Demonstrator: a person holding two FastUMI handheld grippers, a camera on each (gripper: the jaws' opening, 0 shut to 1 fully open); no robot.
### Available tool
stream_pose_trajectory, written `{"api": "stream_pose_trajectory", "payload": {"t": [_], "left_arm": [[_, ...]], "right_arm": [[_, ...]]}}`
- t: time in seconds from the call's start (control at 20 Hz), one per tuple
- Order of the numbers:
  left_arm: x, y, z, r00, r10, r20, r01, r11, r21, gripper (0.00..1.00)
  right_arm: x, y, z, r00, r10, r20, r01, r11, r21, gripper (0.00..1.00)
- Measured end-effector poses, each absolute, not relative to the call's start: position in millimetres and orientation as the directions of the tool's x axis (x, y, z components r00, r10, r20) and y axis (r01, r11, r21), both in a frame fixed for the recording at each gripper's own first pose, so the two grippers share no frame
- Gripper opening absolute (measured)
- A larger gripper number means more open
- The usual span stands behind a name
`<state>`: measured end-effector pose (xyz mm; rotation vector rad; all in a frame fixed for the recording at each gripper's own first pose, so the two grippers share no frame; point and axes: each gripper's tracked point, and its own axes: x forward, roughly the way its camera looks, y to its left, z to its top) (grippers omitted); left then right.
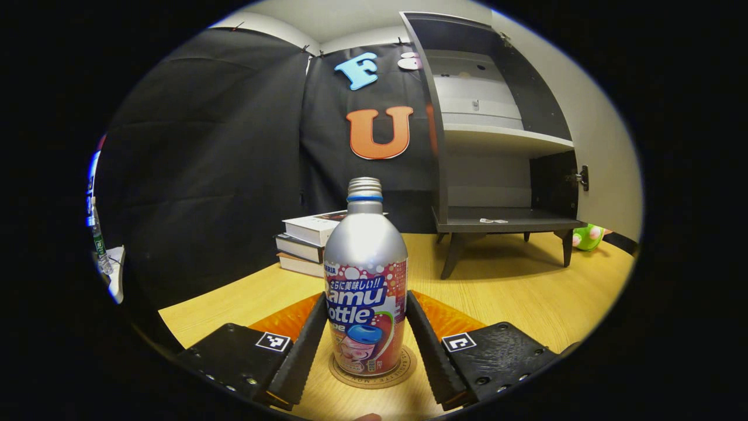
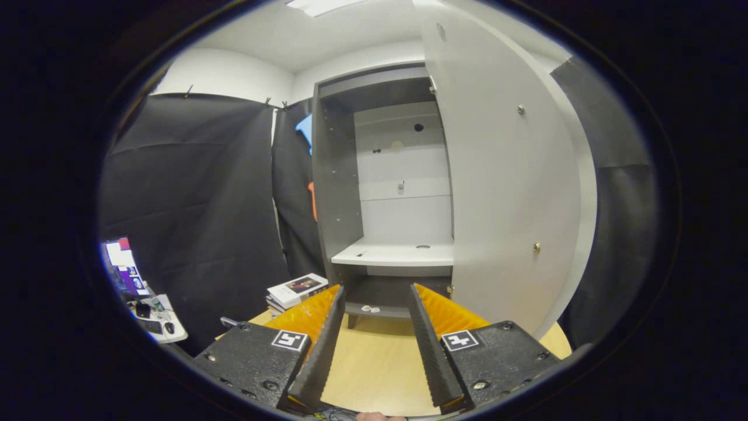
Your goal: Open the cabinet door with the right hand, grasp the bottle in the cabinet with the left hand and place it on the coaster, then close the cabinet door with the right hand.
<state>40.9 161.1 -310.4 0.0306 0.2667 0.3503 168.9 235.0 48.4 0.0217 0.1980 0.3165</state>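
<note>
A silver bottle with a red and blue label stands upright on a round brown coaster on the wooden table. My left gripper is around it, and both fingertips touch the bottle's sides. The grey cabinet stands at the back right of the table, and its door is swung open to the right. In the right gripper view the cabinet is straight ahead, with the white door open at the right. My right gripper is open and holds nothing, a short way in front of the cabinet.
A stack of books lies behind the bottle, left of the cabinet. A green toy sits behind the cabinet's right leg. A small white scrap lies on the lower shelf. A side stand with clutter is at the far left.
</note>
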Motion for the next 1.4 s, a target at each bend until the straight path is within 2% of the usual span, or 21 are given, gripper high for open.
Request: {"api": "stream_pose_trajectory", "payload": {"t": [0.15, 0.3, 0.35, 0.4, 0.45, 0.6, 1.15, 1.4], "left_arm": [[41.0, 159.3, -309.3, 0.912, 0.334, -0.236, -0.323, 0.942, 0.086, 0.80], [37.4, 161.0, -323.7, 0.896, 0.348, -0.276, -0.343, 0.937, 0.067, 0.80], [37.9, 163.7, -320.3, 0.901, 0.355, -0.250, -0.352, 0.934, 0.058, 0.81], [35.2, 162.3, -313.5, 0.902, 0.355, -0.248, -0.354, 0.934, 0.048, 0.71], [36.7, 161.7, -319.1, 0.900, 0.351, -0.258, -0.352, 0.935, 0.042, 0.81], [36.5, 157.3, -316.5, 0.906, 0.335, -0.258, -0.335, 0.941, 0.048, 0.86], [36.5, 162.0, -311.9, 0.907, 0.330, -0.262, -0.326, 0.944, 0.061, 0.87], [28.4, 162.1, -274.1, 0.921, 0.337, -0.197, -0.325, 0.942, 0.087, 0.91]], "right_arm": [[169.2, 234.3, 48.5, 0.933, 0.305, -0.191, -0.301, 0.952, 0.050, 0.70], [170.2, 234.7, 49.1, 0.934, 0.302, -0.192, -0.298, 0.953, 0.053, 0.70], [171.7, 235.2, 49.6, 0.934, 0.301, -0.193, -0.296, 0.954, 0.054, 0.70], [173.9, 234.6, 48.7, 0.934, 0.300, -0.196, -0.296, 0.954, 0.052, 0.70], [176.7, 234.8, 47.9, 0.933, 0.300, -0.198, -0.296, 0.954, 0.050, 0.70], [177.3, 236.3, 44.9, 0.930, 0.304, -0.207, -0.302, 0.952, 0.046, 0.70], [173.4, 233.3, 41.8, 0.928, 0.309, -0.209, -0.302, 0.951, 0.065, 0.70], [165.9, 236.9, 42.3, 0.923, 0.329, -0.201, -0.322, 0.944, 0.069, 0.70]]}}
